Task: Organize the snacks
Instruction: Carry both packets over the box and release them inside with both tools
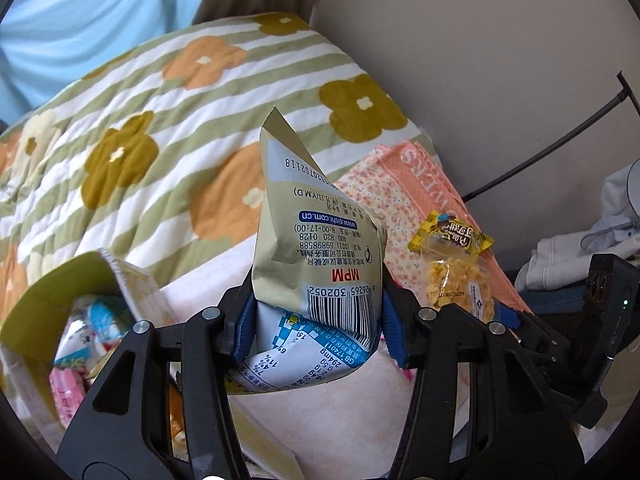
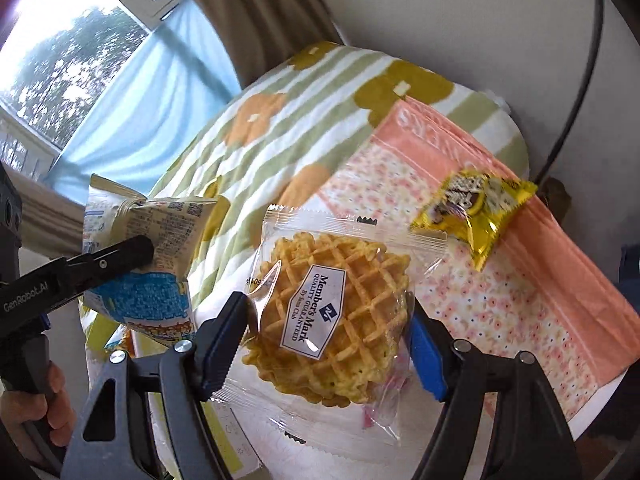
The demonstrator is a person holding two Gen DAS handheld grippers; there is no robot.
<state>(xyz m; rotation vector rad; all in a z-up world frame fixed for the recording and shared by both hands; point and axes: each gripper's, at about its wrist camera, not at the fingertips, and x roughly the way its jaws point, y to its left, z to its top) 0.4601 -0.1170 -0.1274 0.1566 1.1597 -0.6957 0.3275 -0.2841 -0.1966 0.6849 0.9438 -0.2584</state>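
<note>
1. Your left gripper [image 1: 316, 320]: blue pads pressed against both sides of a beige-and-blue snack bag [image 1: 316, 264], which stands up between the fingers with its barcode and printed back toward the camera. The right wrist view shows the same bag [image 2: 140, 264] held in the air at the left, with one black finger [image 2: 120, 256] laid across it and a hand [image 2: 56, 408] on the handle below.
2. Your right gripper [image 2: 328, 340]: jaws clamped on a clear-wrapped waffle pack [image 2: 332, 312], one blue pad at each edge of the wrapper, white label facing up. The pack is lifted clear of the bedding.
3. Just below and left of your left gripper: an open box [image 1: 52, 292] with a green inner flap, holding several small wrapped snacks in pink, blue and white. What each one is cannot be told.
4. Beyond the right gripper: a yellow wrapped candy packet [image 2: 476, 212], lying on a pink floral cloth [image 2: 520, 300]. In the left wrist view this packet [image 1: 452, 236] lies touching a second clear waffle pack [image 1: 456, 284] on the same cloth.
5. Under and behind everything: a striped quilt [image 1: 160, 140] with orange and olive flowers.
6. Farthest: a brown curtain [image 2: 260, 20], a blue curtain [image 2: 140, 112], a window [image 2: 60, 40] and a plain wall [image 1: 500, 60] with a black cable [image 1: 560, 136] along it.
</note>
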